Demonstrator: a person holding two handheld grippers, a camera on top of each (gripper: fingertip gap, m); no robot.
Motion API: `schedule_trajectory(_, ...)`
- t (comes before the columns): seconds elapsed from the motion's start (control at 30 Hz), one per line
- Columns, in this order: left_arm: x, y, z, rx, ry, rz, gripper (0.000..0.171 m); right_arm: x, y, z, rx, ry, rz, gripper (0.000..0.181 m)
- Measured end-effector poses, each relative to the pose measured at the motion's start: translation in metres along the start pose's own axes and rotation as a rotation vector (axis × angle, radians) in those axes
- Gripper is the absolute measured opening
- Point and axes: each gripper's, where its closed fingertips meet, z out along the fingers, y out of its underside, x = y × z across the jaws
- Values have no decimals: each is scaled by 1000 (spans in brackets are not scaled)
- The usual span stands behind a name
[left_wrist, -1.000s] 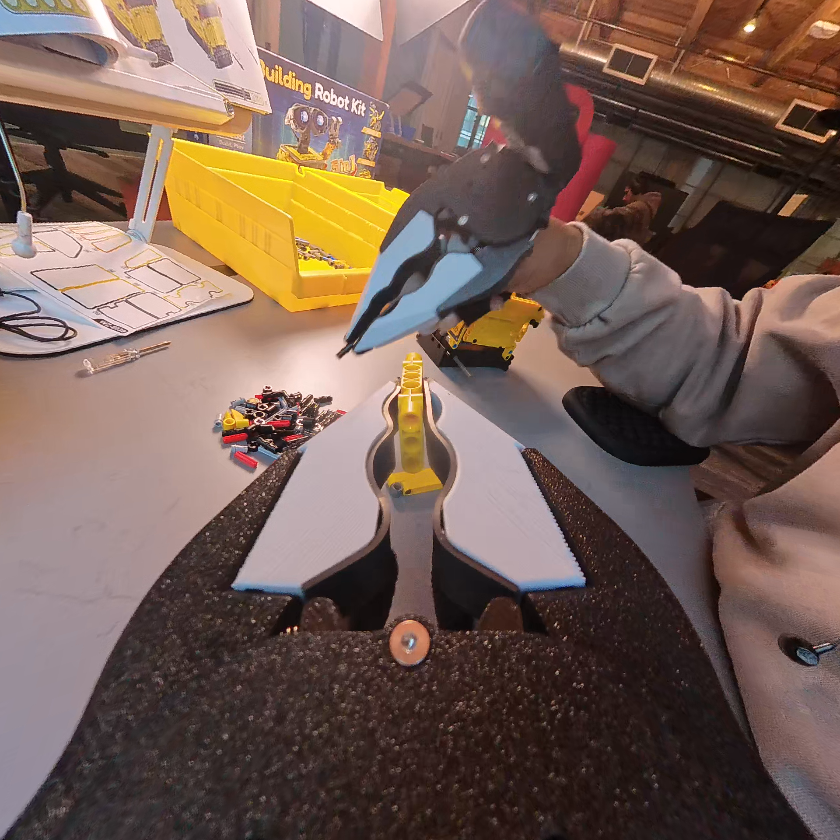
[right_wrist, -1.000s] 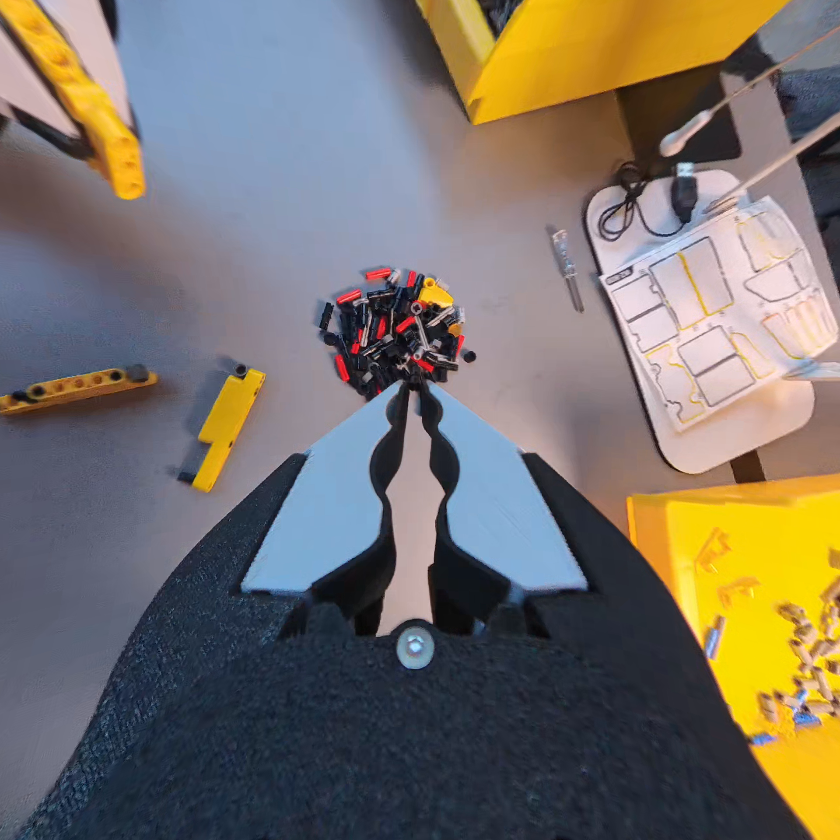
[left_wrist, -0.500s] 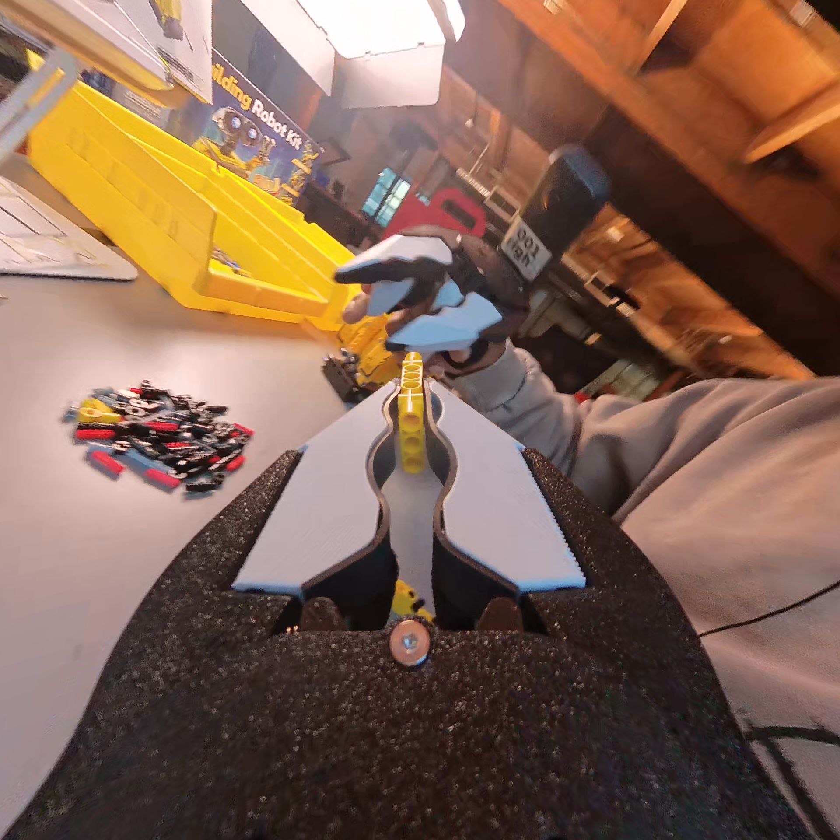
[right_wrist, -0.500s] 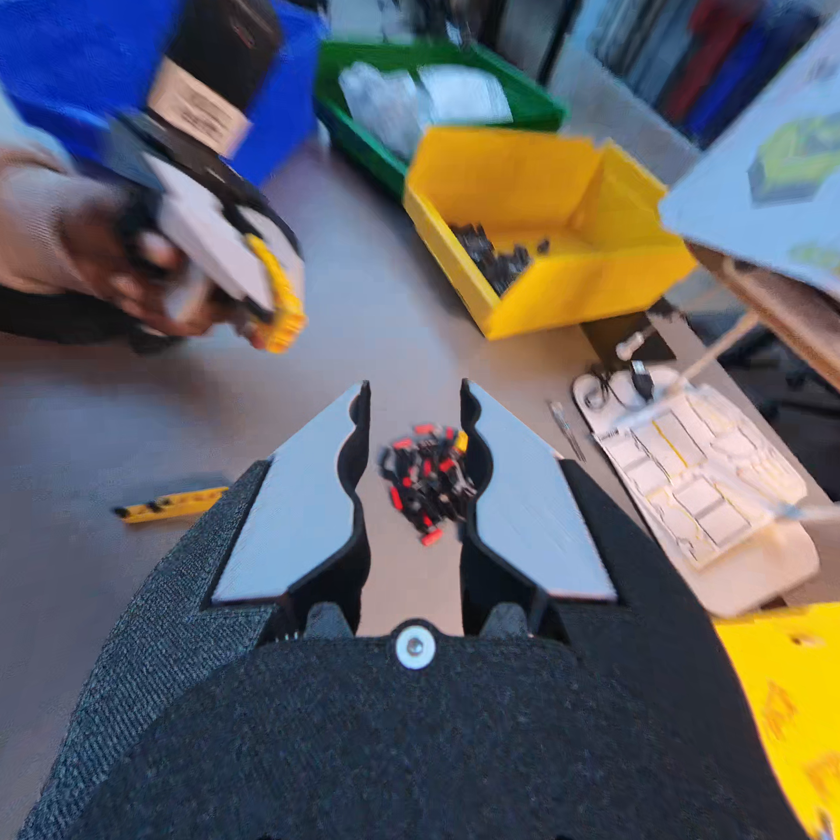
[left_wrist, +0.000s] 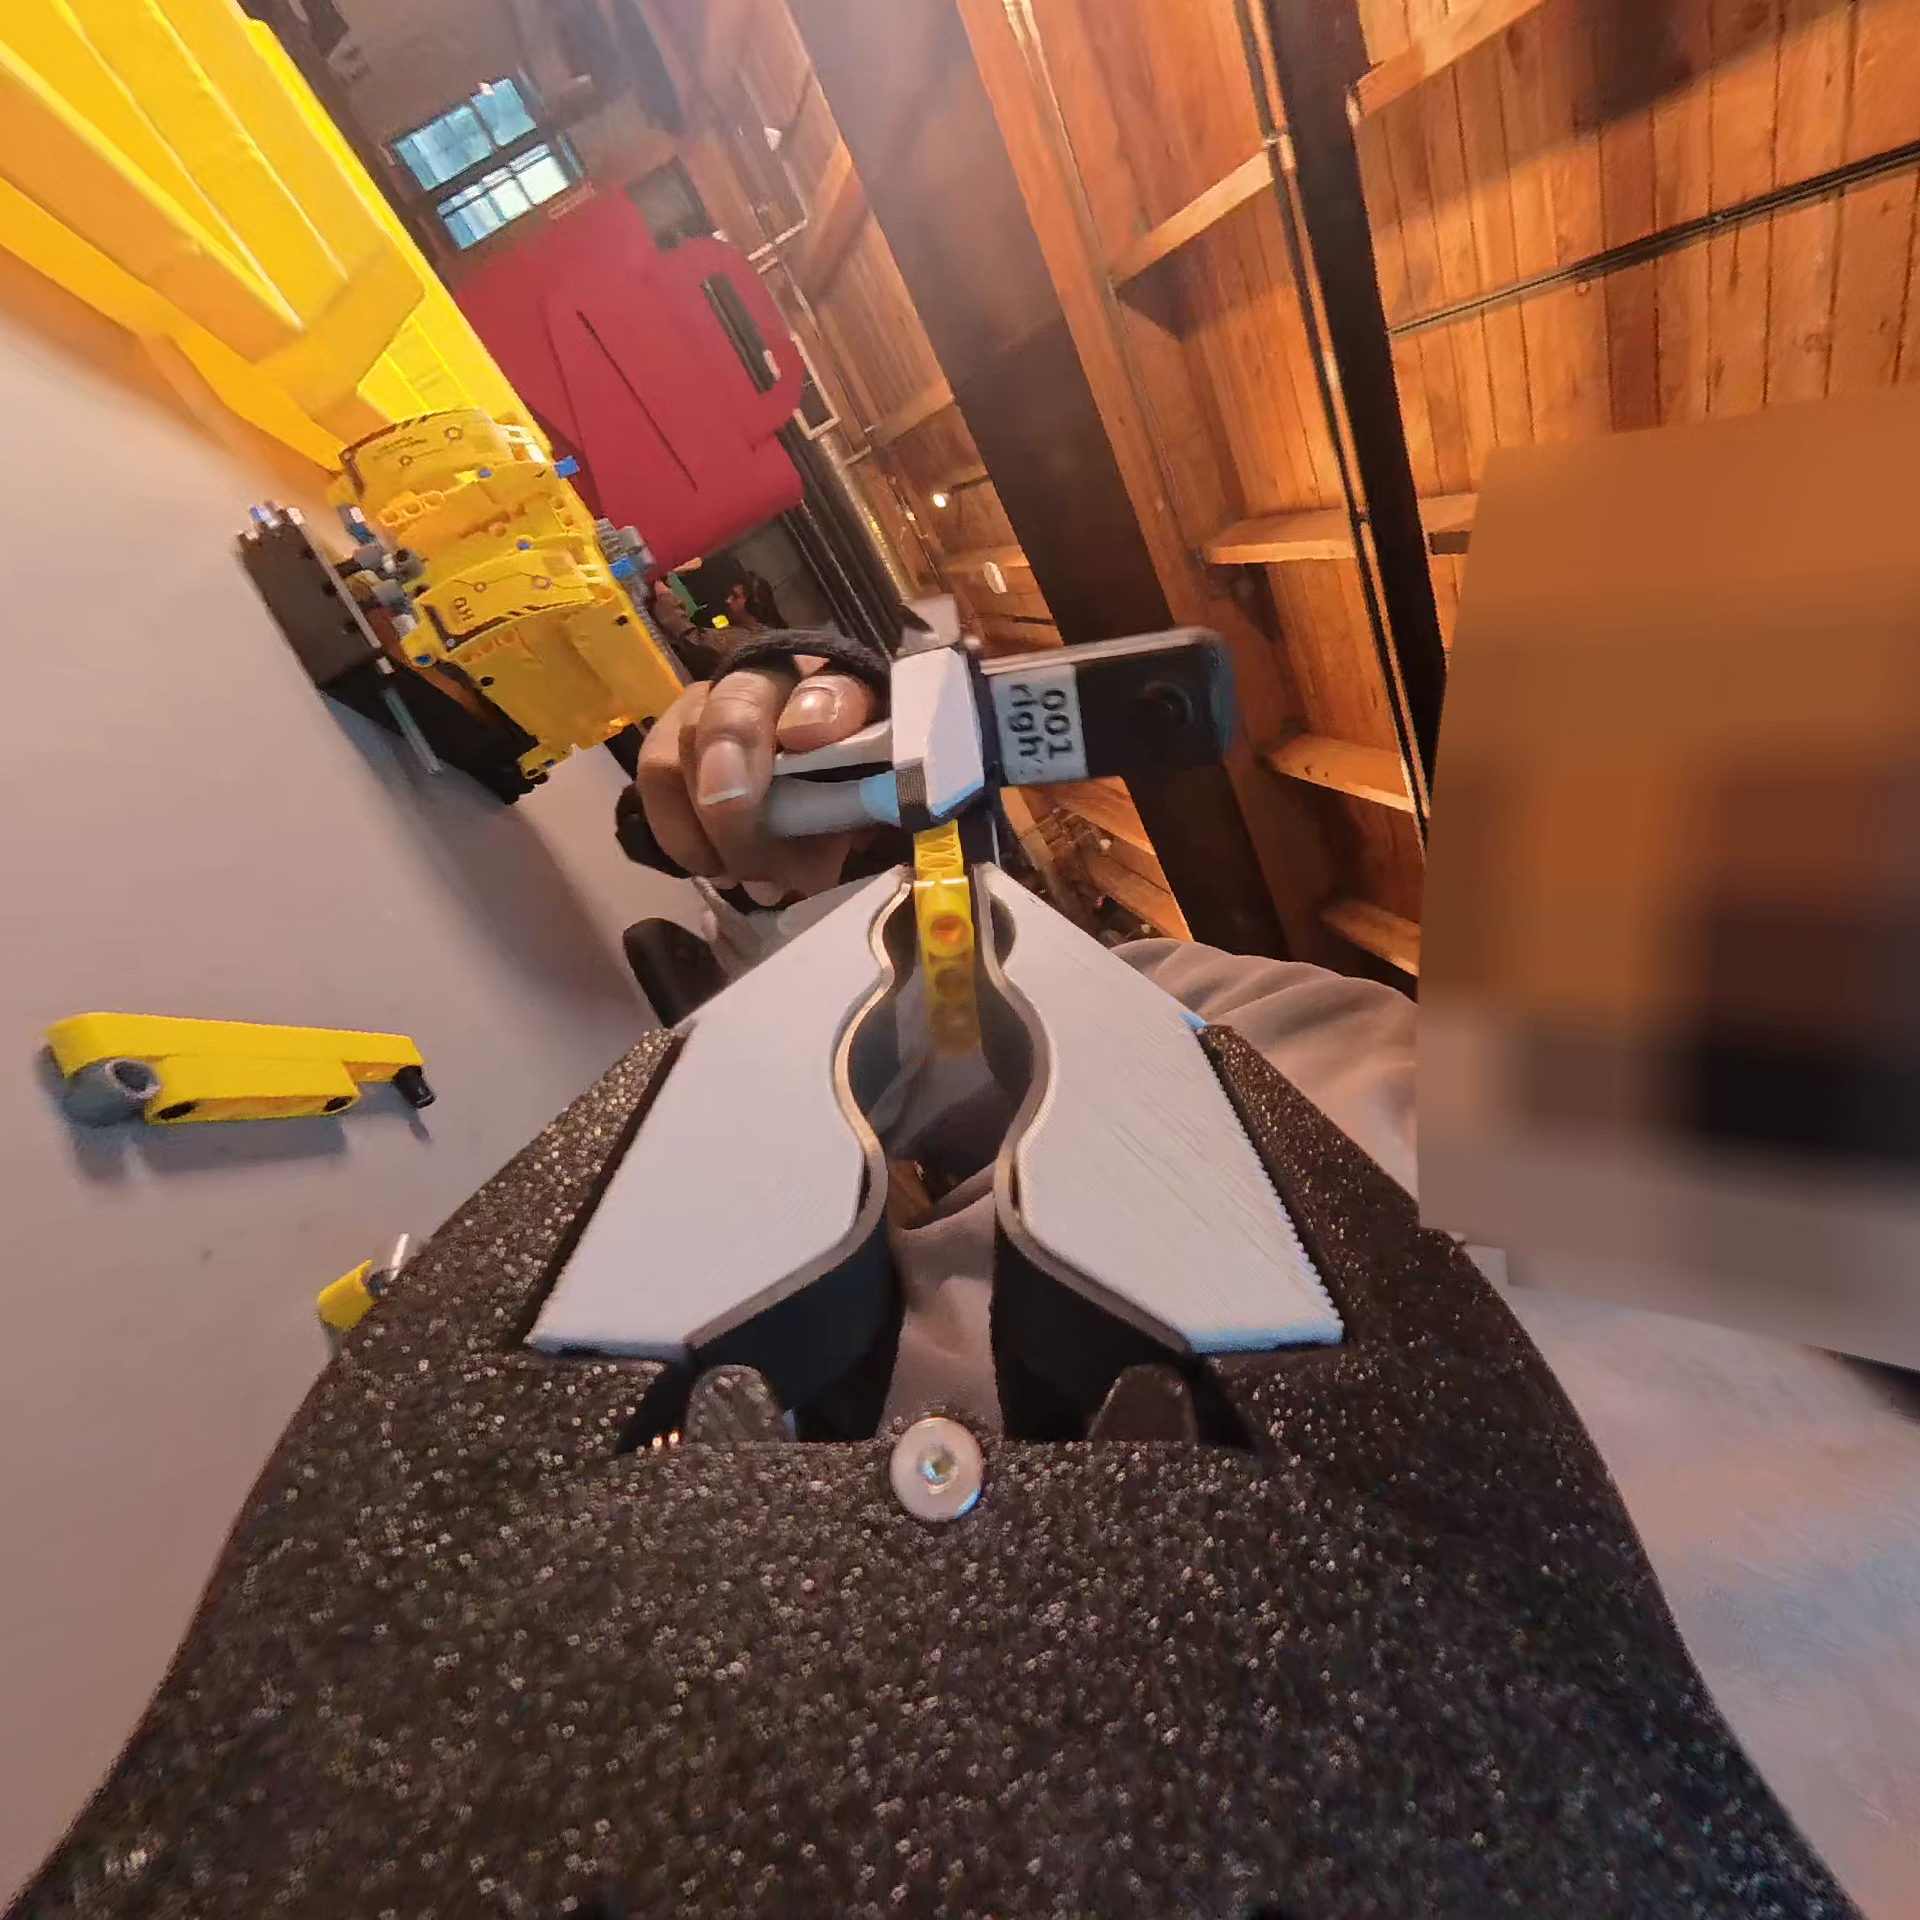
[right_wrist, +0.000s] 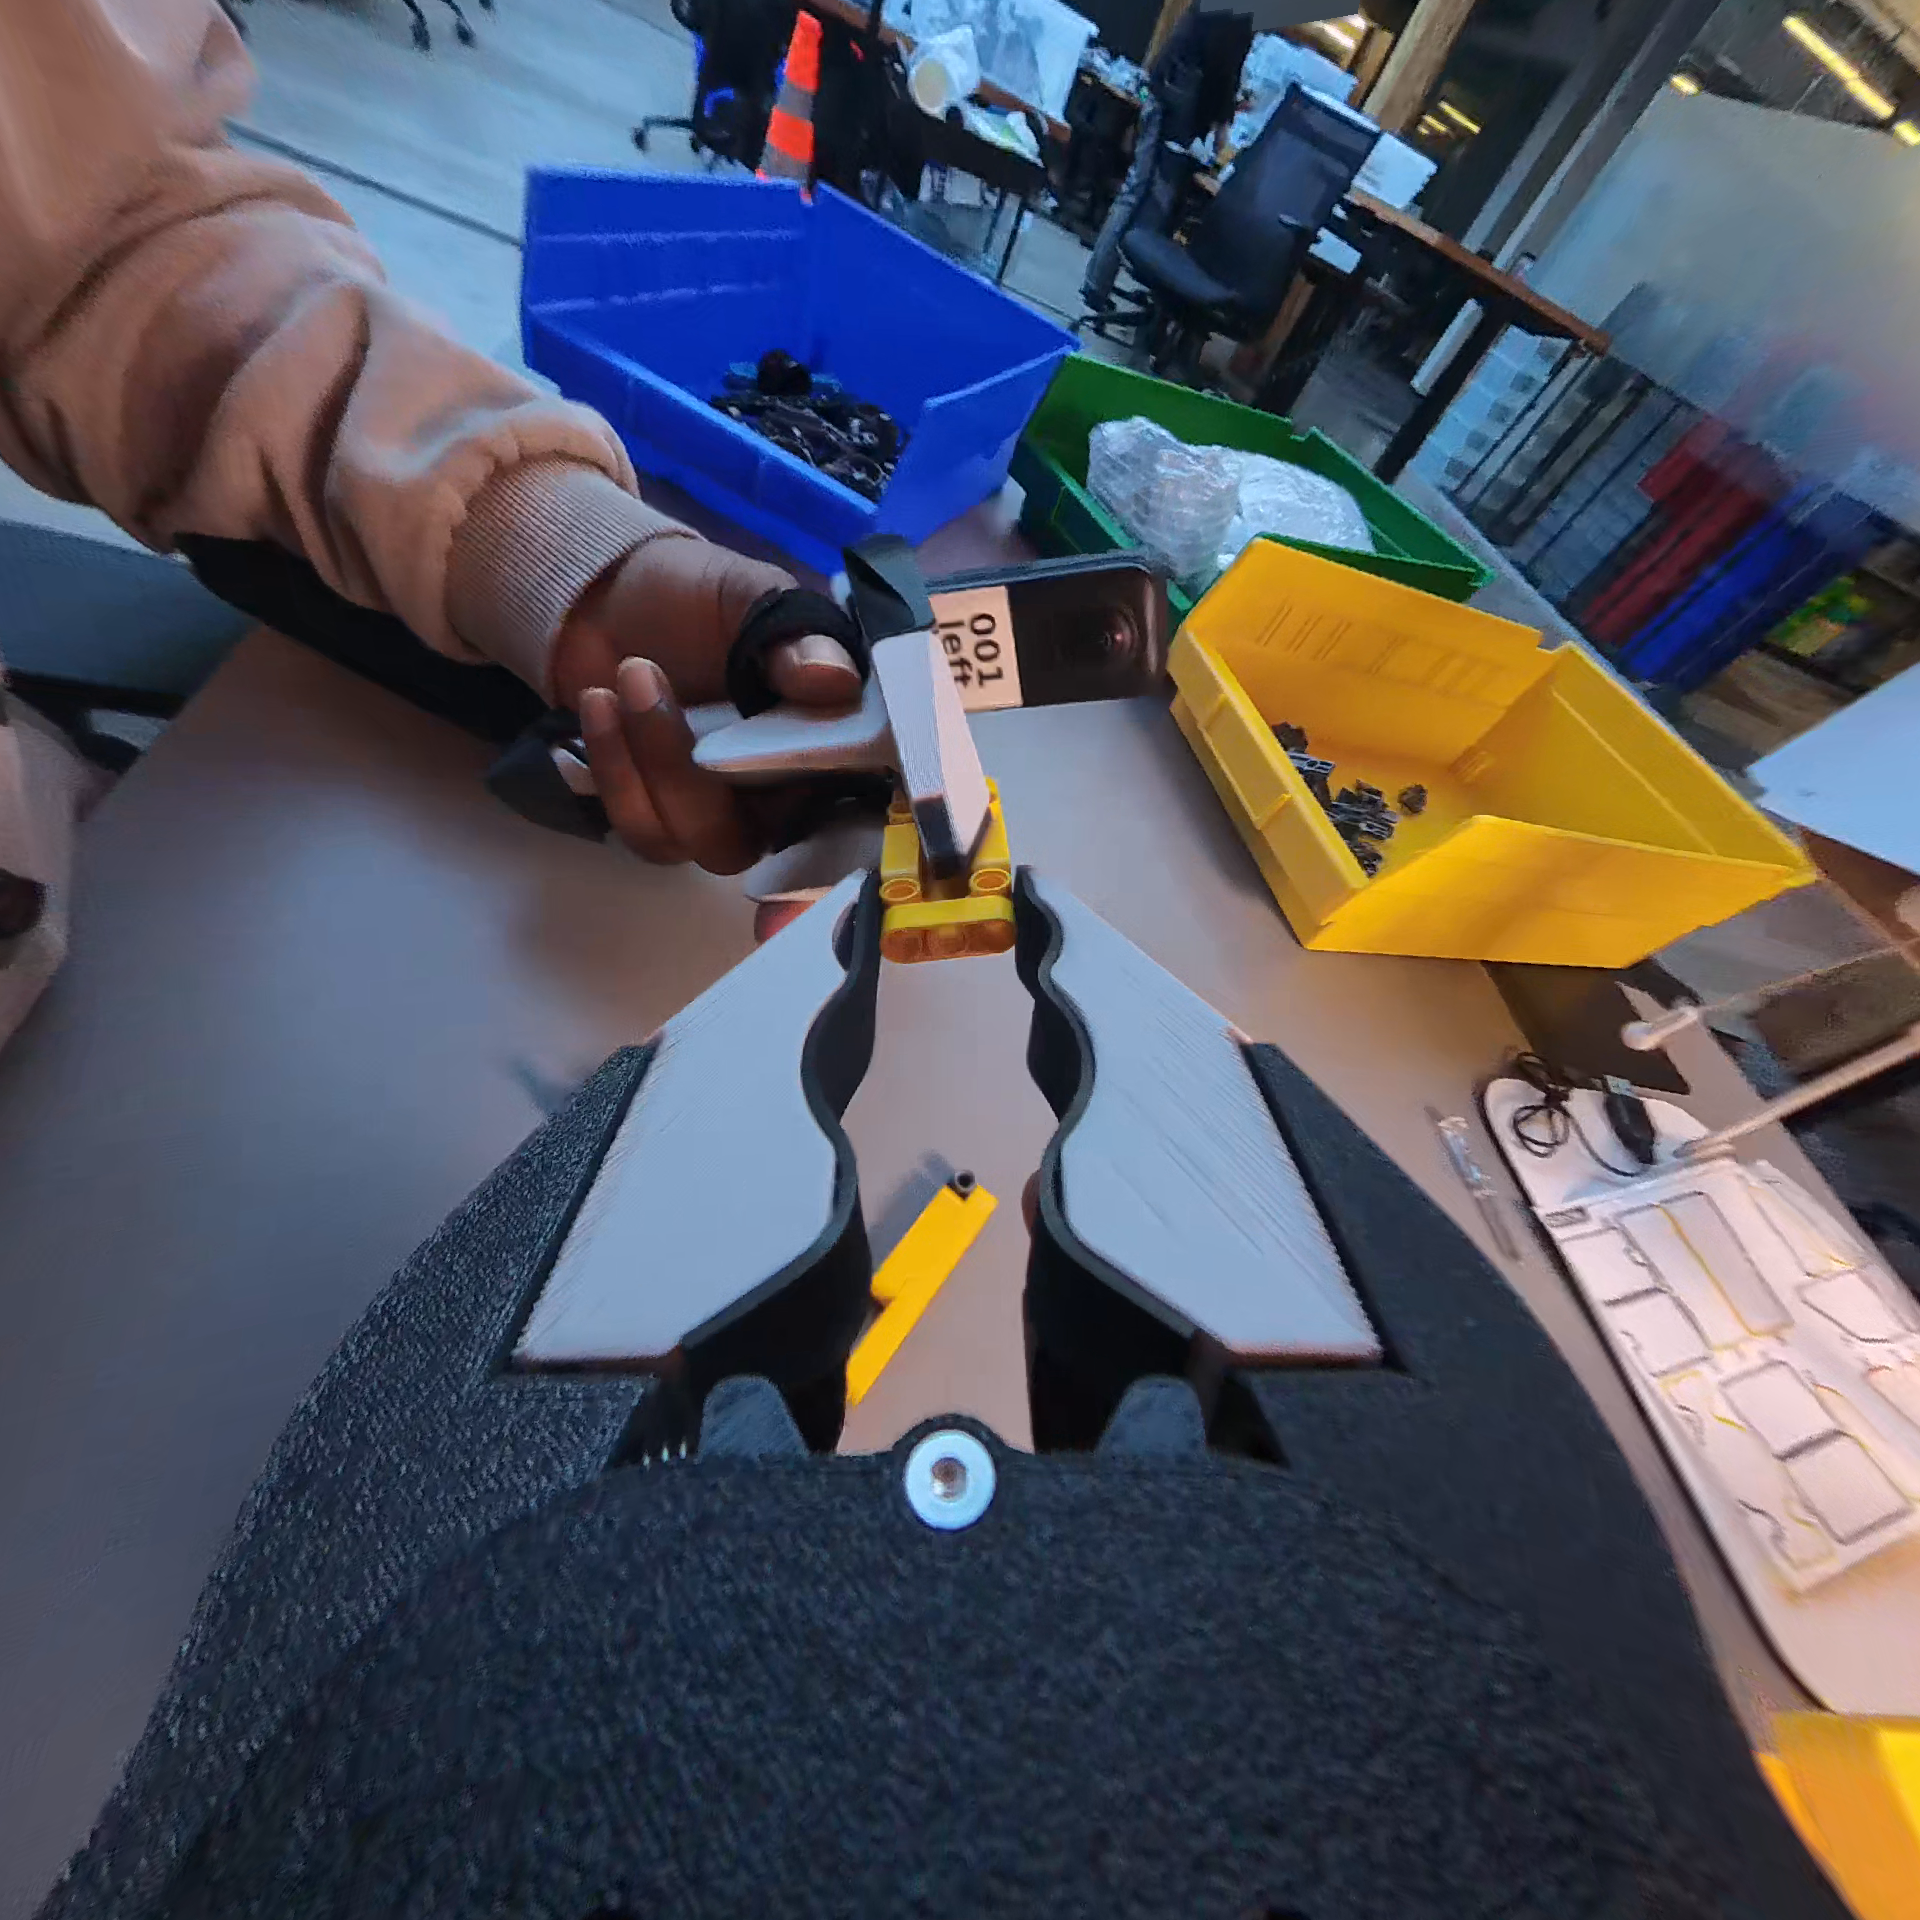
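Observation:
My left gripper (left_wrist: 940, 883) is shut on a yellow beam piece with holes (left_wrist: 943, 935) and holds it in the air above the grey table (left_wrist: 156, 727). The piece's far end sticks out past the fingertips. My right gripper (right_wrist: 945, 894) faces the left one, and its two fingertips press on the sides of the piece's three-hole end bar (right_wrist: 945, 920). In the right wrist view the left gripper (right_wrist: 940, 821) pinches the same piece from above. In the left wrist view the right gripper (left_wrist: 914, 800) sits over the beam's tip.
A yellow bin (right_wrist: 1475, 769), a blue bin (right_wrist: 790, 343) and a green bin (right_wrist: 1247, 457) stand behind. A flat yellow piece (right_wrist: 914, 1278) lies on the table below my fingers. A partly built yellow model (left_wrist: 499, 582) and a white mat (right_wrist: 1714, 1351) are nearby. My two grippers' fingertips are within a few centimetres of each other. Left tips and right tips are each some 25 cm from the partly built yellow model (left_wrist: 499, 582).
My right gripper left the pile of small pins, opened, swung up to the left gripper and closed on the yellow piece's end. The left gripper tilted and lifted, keeping its hold.

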Motion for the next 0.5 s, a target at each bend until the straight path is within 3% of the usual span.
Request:
schedule_trajectory(0.1, 19, -11, -5, 24, 70, 67, 21, 5, -19, -20, 135, -67, 139, 24)
schedule_trajectory(0.23, 26, -17, -11, 26, 20, 234, 30, 16, -31, -44, 271, -99, 279, 24)
schedule_trajectory(0.33, 22, -10, -7, -45, -119, 522, 38, 19, -25, -42, 282, -141, 447, 25)
schedule_trajectory(0.5, -2, -3, -10, -220, -487, 1130, 43, 7, -2, -20, 228, -315, 893, 25)
